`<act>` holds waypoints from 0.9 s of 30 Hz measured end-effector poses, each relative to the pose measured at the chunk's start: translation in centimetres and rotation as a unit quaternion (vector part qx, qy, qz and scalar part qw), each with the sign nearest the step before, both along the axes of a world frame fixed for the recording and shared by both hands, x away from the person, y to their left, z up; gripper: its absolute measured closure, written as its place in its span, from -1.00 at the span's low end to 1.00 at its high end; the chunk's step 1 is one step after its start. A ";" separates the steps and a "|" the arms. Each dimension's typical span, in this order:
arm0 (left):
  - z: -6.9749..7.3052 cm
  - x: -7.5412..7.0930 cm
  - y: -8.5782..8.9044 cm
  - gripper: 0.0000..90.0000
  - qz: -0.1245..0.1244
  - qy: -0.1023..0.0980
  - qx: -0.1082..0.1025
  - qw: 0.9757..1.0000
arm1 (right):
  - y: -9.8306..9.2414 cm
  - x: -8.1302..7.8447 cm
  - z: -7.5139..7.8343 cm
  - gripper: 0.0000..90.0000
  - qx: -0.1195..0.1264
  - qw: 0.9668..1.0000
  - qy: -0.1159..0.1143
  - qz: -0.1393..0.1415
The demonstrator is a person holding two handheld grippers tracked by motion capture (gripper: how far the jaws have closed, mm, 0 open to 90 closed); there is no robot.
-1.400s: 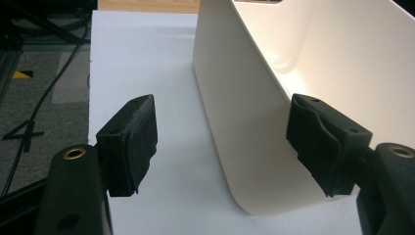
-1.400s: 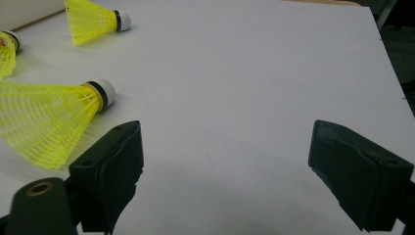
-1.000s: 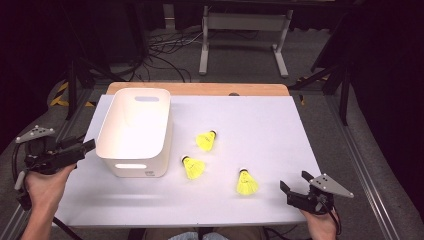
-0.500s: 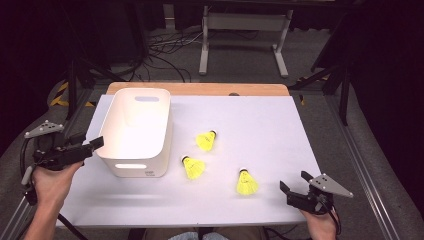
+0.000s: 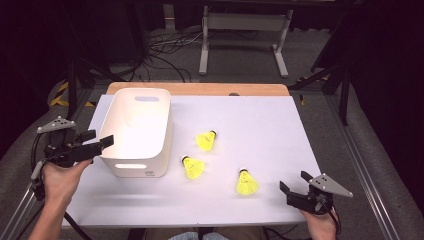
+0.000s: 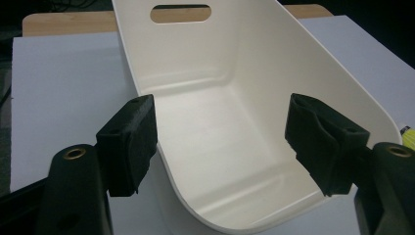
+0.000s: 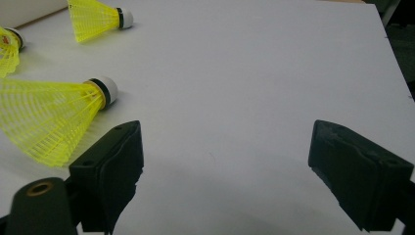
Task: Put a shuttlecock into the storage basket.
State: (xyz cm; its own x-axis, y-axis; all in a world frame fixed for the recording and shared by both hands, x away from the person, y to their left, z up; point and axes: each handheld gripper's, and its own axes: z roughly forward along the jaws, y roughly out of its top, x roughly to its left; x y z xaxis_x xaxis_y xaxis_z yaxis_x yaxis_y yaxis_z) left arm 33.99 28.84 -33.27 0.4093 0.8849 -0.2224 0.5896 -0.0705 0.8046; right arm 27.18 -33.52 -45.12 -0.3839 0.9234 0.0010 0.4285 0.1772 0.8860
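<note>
Shuttlecocks, three, yellow, loose on the white table (image 5: 260,125) right of the white bin (image 5: 136,131); none binned yet. Your left gripper (image 5: 100,143) stands wide at the bin's near left wall, one jaw each side of the rim, pads not pressing. Your right gripper (image 5: 295,192), wide and empty, sits just beside the nearest shuttlecock (image 5: 246,183). Next, probably: steady the bin, then reach. Table edge close under your right hand; open board beyond.
</note>
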 end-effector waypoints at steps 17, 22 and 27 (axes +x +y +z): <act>0.2 0.4 -2.0 -0.37 -0.025 0.000 0.008 1.000 | 0.0 0.0 0.0 -0.69 0.000 1.000 0.002 0.005; 0.4 0.6 -2.4 -0.37 -0.029 0.004 0.008 1.000 | 0.0 0.0 0.0 -0.69 0.000 1.000 0.002 0.005; 0.4 0.8 -2.9 -0.36 -0.033 0.002 0.011 0.999 | 0.0 0.0 0.0 -0.69 0.000 1.000 0.002 0.006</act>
